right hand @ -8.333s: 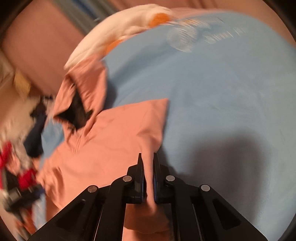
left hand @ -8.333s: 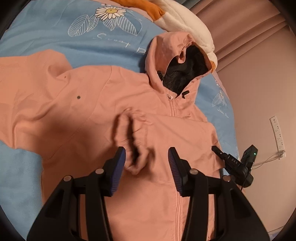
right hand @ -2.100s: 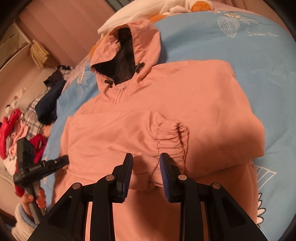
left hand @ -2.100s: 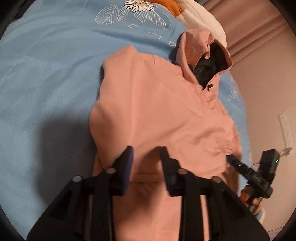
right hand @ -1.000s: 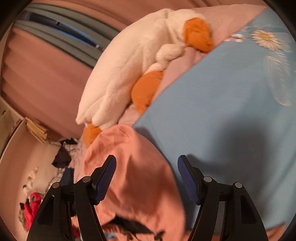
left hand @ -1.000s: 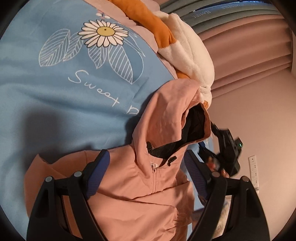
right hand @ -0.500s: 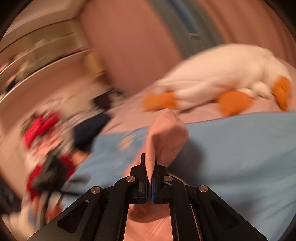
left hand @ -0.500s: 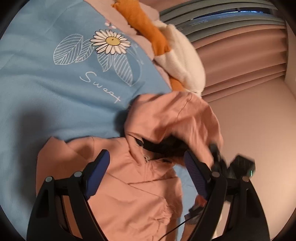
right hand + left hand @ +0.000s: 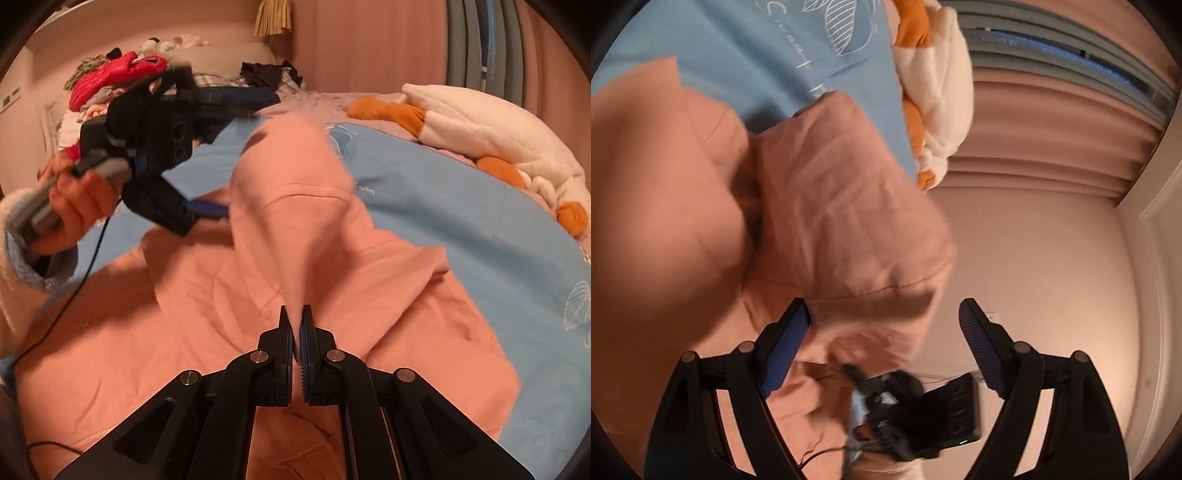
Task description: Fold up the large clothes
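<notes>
The bed [image 9: 480, 229], covered in a light blue sheet with white leaf prints, carries the large salmon-pink hooded cotton jacket [image 9: 207, 317], which lies spread across its middle with the body already narrowed and flat. Behind it, along the far edge, rests a white plush goose with orange feet [image 9: 480, 122], and a heap of red, plaid and dark clothes [image 9: 122, 74] sits further back.

The step in hand looks like the hood fold. The jacket's pink hood [image 9: 295, 192] stands lifted off the sheet and drawn toward the camera, its tip pinched between the right tongs [image 9: 296, 328], whose 2 jaws are pressed almost together on the fabric. The left tongs [image 9: 884, 332] are spread wide and grip nothing; in the left wrist view the hood [image 9: 849, 206] bulges just ahead of them, its lower edge near the left jaw, though blur hides whether it touches.

Judged from this, the next move calls for laying the hood down flat over the chest, then releasing it. The left tongs could steady the collar so the body does not drag along.
</notes>
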Action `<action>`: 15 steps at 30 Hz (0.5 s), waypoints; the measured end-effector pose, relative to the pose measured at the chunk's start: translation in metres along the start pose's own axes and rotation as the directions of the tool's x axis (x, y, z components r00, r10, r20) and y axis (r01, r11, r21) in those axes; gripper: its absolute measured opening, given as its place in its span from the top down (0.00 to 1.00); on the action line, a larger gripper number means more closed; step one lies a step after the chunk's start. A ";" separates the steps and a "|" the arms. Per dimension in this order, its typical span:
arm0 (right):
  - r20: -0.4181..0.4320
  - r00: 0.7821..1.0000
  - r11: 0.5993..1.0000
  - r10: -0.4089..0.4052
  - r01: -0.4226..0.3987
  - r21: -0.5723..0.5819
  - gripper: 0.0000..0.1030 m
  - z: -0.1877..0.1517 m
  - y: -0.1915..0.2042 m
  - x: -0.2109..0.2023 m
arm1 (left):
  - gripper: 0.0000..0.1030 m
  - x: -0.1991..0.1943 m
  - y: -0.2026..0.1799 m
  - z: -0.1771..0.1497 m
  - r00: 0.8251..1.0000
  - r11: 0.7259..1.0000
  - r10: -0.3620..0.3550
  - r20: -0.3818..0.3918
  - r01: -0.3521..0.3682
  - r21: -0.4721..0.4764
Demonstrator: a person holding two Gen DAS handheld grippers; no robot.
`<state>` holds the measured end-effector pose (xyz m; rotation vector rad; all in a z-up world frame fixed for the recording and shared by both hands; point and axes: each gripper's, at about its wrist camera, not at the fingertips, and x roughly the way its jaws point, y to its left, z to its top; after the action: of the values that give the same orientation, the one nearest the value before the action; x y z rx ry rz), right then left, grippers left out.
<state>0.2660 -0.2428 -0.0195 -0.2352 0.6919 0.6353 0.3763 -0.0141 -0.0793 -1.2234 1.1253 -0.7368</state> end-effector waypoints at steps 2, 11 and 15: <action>-0.015 0.999 0.998 -0.033 0.032 -0.046 0.96 0.000 0.005 0.001 | 0.15 0.002 -0.007 0.004 0.999 0.999 0.040 -0.018 -0.039 0.014; -0.052 0.987 0.936 -0.155 0.130 -0.327 0.96 -0.017 0.056 0.008 | 0.01 0.034 -0.004 0.044 0.971 0.975 0.196 -0.138 -0.208 -0.078; -0.015 0.992 0.951 -0.126 0.117 -0.286 0.96 -0.013 0.055 -0.004 | 0.22 0.059 -0.015 0.060 0.958 0.963 0.265 -0.110 -0.269 -0.029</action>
<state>0.2234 -0.2069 -0.0262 -0.5524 0.6107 0.6124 0.4537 -0.0511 -0.0823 -1.0508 1.3689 -0.5779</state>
